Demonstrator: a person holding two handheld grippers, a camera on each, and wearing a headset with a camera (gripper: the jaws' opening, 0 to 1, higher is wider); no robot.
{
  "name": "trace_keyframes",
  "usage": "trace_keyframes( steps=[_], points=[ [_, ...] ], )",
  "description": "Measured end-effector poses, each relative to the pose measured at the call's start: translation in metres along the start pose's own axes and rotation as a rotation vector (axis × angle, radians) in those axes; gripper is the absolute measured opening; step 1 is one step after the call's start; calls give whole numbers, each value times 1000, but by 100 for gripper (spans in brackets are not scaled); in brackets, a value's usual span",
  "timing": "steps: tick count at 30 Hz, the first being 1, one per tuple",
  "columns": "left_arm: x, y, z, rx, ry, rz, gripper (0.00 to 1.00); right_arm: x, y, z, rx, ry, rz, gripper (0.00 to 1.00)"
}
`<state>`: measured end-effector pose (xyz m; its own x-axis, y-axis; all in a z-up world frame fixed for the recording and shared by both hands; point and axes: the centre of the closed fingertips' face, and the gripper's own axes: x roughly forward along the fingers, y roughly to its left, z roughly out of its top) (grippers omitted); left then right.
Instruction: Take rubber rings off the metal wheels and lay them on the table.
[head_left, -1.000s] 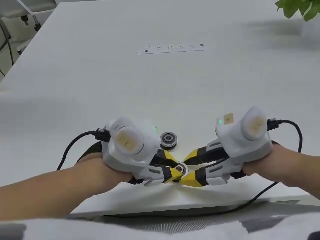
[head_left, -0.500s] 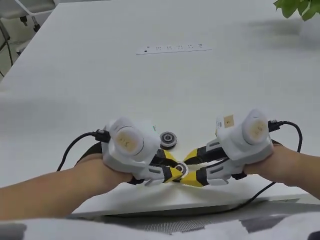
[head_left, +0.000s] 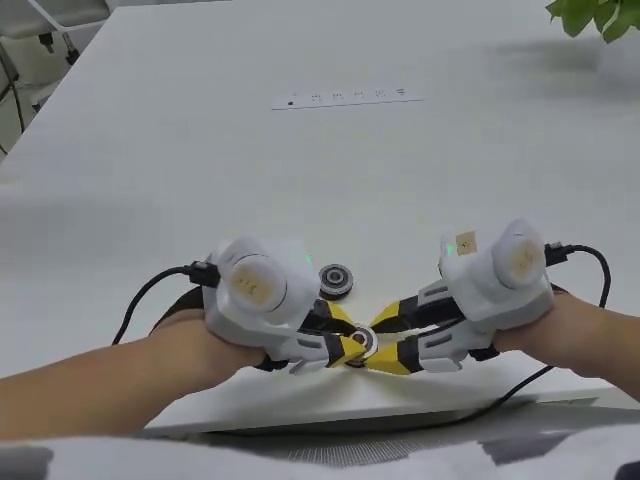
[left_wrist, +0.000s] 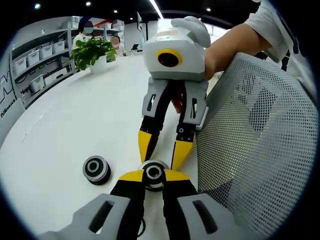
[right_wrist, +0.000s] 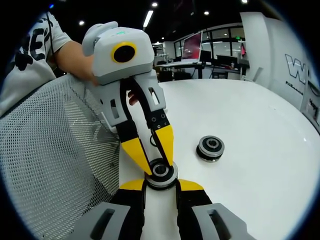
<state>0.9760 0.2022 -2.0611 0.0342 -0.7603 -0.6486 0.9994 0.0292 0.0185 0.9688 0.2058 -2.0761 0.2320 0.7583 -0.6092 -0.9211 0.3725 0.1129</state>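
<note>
My left tool (left_wrist: 153, 176) and right tool (right_wrist: 162, 184): both pinching one wheel (head_left: 360, 340) from opposite sides, at the near edge of the surface (head_left: 300, 170). Second wheel (head_left: 336, 280): lying just beyond them.

Over the last second the right hand-held gripper (head_left: 374, 340) swung its white body slightly rightward and toward the person, pivoting about the metal wheel (head_left: 361, 340) pinched at its jaw tips.
</note>
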Motion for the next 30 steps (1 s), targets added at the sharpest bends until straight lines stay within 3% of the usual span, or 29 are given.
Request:
trace_keyframes(
  steps=[12,16,26,30],
  points=[
    [1,0,0,-6,-4,1,7,-2,0,-3,3,9,-1,18],
    [1,0,0,-9,-5,1,7,-4,-3,-7,17,20,-7,13],
    [1,0,0,-18,-7,5,7,-5,-3,-8,87,11,-3,9],
    [1,0,0,-18,-6,9,7,-8,-3,-10,132,19,-2,0]
  ],
)
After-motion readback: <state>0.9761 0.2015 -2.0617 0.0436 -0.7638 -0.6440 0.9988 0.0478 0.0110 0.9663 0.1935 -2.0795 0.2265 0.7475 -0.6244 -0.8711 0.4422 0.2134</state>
